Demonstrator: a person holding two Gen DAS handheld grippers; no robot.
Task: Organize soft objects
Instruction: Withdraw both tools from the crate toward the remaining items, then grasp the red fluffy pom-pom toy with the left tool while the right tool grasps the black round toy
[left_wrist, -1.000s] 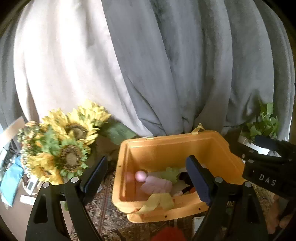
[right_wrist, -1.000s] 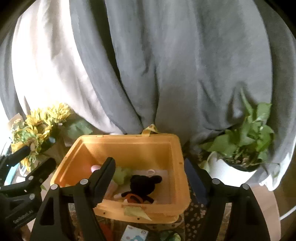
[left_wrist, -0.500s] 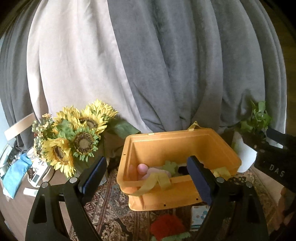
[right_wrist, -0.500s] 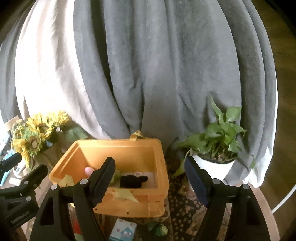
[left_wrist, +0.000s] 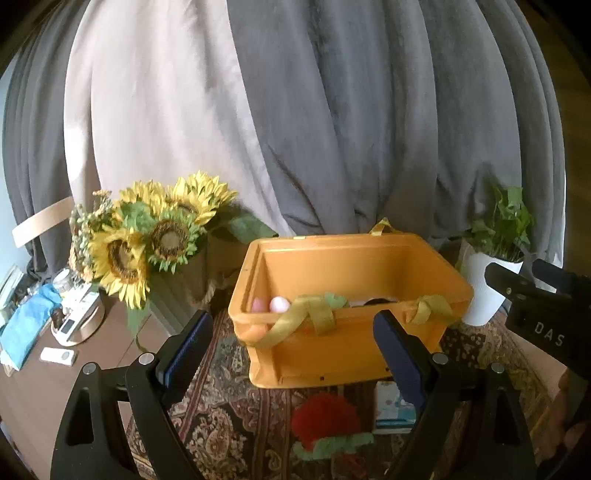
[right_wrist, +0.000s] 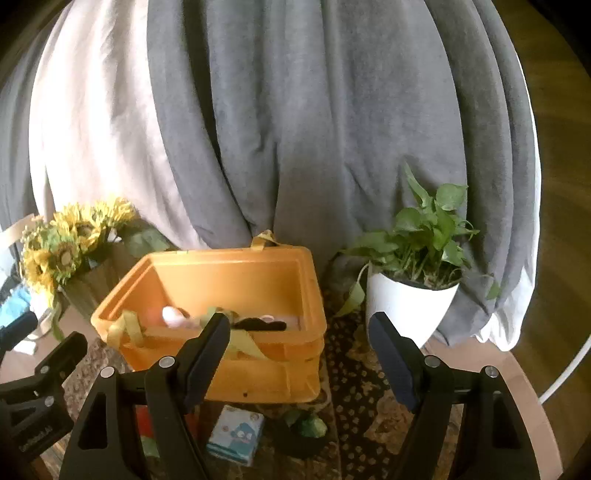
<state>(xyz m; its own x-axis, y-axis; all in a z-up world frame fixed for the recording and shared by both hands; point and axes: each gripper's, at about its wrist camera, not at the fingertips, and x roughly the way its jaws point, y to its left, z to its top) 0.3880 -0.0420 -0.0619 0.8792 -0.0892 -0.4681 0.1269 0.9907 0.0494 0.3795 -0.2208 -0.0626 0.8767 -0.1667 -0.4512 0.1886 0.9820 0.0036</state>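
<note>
An orange plastic bin with yellow ribbon handles stands on a patterned rug. Inside it lie a pink soft toy, a green one and a black plush. In front of the bin lie a red fluffy toy with green trim, a small blue-and-white tissue pack and a small green soft thing. My left gripper is open and empty, short of the bin's near wall. My right gripper is open and empty too, at the bin's right corner.
Grey and cream curtains hang behind. A bunch of sunflowers stands left of the bin. A white pot with a green plant stands to its right. A brown side table at left holds small devices and a blue cloth.
Both grippers have drawn back from the bin and sunk a little. The bin looks smaller and farther. The red toy, the tissue pack and more rug have come into view.
</note>
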